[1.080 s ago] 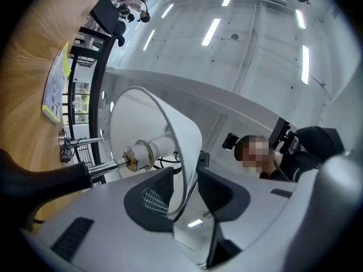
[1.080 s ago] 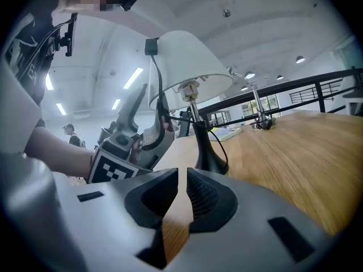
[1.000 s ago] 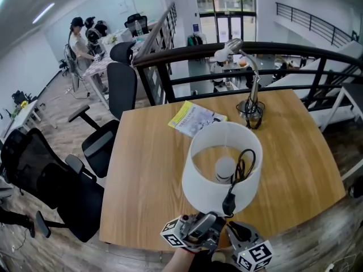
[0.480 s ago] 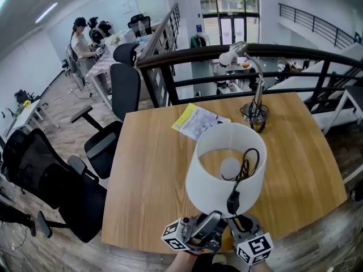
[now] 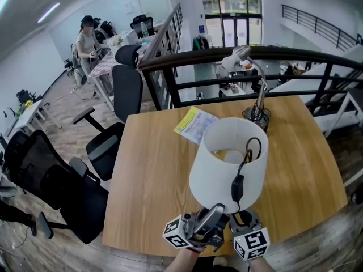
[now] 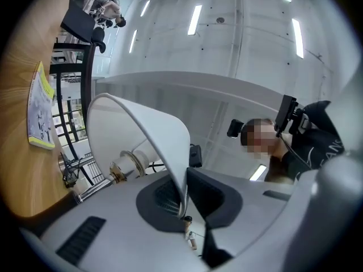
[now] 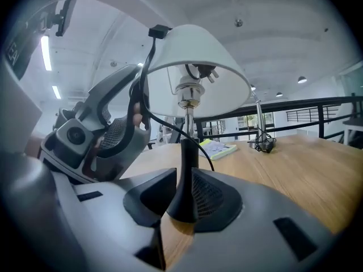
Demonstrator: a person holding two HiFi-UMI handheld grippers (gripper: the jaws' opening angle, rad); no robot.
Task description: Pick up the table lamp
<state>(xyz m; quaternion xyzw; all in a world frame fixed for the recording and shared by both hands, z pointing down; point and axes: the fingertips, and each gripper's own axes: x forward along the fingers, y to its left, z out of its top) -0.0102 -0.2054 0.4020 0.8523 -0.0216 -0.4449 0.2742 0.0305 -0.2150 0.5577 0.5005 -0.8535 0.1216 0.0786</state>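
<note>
From the head view, the table lamp stood roughly upright just ahead of both tongs, its long axis running up from the stem into a white shade whose open top faced the ceiling. A black cord with a switch hung down the shade's near side. The left tongs reached up to the shade's lower rim. The right tongs sat beside them, lower, at the stem. Both hung over the near edge of the table. Bare wood spread to either side of the tongs and beyond the shade. A booklet and a small desk lamp lay far ahead, near the table's far edge and a dark railing. Office chairs stood off the table's left edge.

In the left gripper view, the left tongs had just been closing and were clenched on the thin lower rim of the shade, which curved up and away from them. The bulb socket showed inside it.

In the right gripper view, the right tongs had just eased a trifle, yet their pads pressed on the black stem where it flared at the foot. I could not tell whether the foot touched the wood. The stem rose straight from them into the shade. The left tongs showed to their left, and the wood ran ahead to the booklet.
</note>
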